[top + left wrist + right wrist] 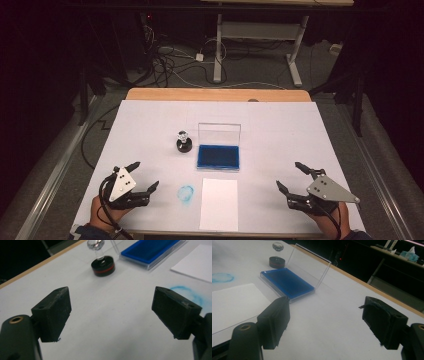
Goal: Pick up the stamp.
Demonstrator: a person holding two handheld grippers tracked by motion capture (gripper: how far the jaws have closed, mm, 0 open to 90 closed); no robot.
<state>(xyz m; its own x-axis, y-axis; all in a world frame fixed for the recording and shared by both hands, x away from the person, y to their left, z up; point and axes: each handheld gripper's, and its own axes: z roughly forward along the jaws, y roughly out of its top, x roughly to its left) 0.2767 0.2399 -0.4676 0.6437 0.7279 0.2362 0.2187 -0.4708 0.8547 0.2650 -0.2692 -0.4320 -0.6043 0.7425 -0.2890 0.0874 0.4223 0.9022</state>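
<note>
Both grippers parked wide apart at my near edge of the table, with the stamp kit between them.

On my left, the left gripper (144, 176) rests low near the table's (280, 125) front edge, its jaws spread wide with nothing between them; in the left gripper view I see only bare white surface in the gap. Just right of it lies a smudged blue ink ring (186, 194), then a blank white sheet (218, 204). Farther back stands the black stamp (183, 142) with its clear knob, upright, just left of the blue ink pad (218, 157), whose clear lid (219, 133) stands open. On my far right, the right gripper (291, 176) also sits with jaws wide and holding nothing, well apart from the pad.
</note>
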